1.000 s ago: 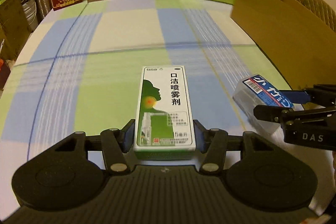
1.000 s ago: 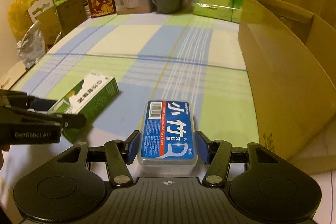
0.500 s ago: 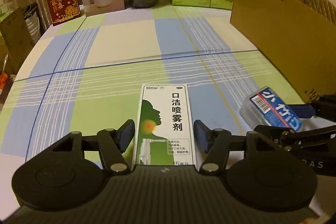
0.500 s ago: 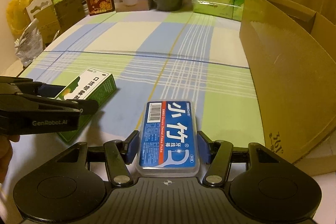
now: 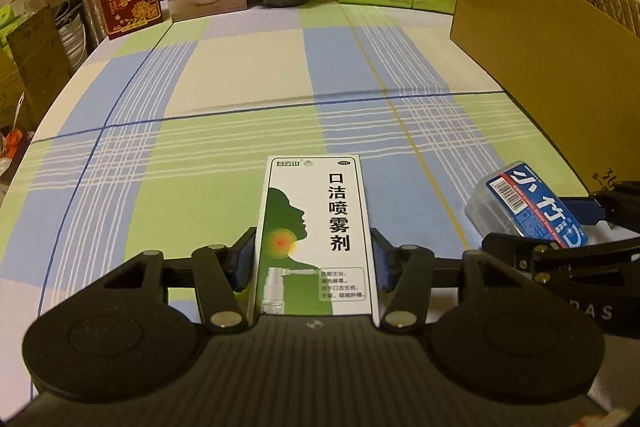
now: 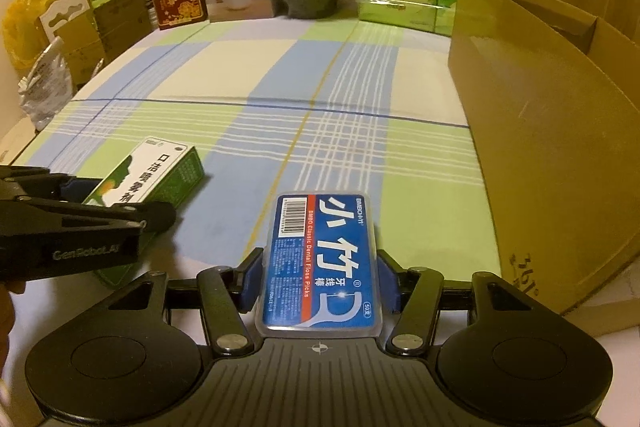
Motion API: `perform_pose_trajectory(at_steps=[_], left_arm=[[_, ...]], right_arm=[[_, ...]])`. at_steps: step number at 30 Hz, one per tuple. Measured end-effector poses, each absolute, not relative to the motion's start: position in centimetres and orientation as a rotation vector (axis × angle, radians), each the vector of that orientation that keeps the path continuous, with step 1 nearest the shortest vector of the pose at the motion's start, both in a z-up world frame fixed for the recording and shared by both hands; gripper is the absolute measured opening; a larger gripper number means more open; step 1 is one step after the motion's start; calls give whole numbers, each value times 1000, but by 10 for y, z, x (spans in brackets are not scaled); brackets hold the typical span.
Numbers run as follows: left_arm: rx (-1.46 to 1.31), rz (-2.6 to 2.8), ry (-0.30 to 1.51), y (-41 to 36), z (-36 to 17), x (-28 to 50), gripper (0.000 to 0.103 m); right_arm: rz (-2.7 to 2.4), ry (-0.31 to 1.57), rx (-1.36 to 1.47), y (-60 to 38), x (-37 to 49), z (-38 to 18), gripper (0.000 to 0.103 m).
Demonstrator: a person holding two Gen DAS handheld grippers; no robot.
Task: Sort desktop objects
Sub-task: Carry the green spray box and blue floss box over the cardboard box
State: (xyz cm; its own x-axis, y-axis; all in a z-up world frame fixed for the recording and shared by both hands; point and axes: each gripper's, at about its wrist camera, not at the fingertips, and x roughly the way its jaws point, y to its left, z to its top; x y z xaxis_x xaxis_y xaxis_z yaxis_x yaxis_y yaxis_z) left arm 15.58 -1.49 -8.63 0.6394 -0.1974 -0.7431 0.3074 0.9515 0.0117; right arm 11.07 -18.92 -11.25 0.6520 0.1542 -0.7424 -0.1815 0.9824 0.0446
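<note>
Your left gripper (image 5: 314, 261) clamped on the green-and-white spray box (image 5: 314, 235), your right gripper (image 6: 320, 281) clenched around the blue floss-pick case (image 6: 322, 263), both held low over the plaid tablecloth (image 5: 240, 75), cardboard box (image 6: 540, 155) just right.

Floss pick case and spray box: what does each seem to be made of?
Floss pick case: likely clear hard plastic, see-through rim, glossy blue label. Spray box: looks like printed card, smooth finish, sharp folded edges.
</note>
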Motion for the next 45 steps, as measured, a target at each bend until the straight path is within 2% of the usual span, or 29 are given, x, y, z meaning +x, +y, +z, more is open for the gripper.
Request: perform_pose_trajectory(at_steps=[12,17,34,45], left_arm=[[84,-307,824,-25,-72,128,51],[9,-286,819,-27,-52,107,51],[27,-311,765,-58,14,24,51],[50,-363,728,-90,37,-4,51]], right_arm=[[144,772,-15,-205,86,-83,54],[143,761,18,-213,62,-64,54],[90,656,89,-265,-19,9,54],[20,629,138,-309,-42,25,54]])
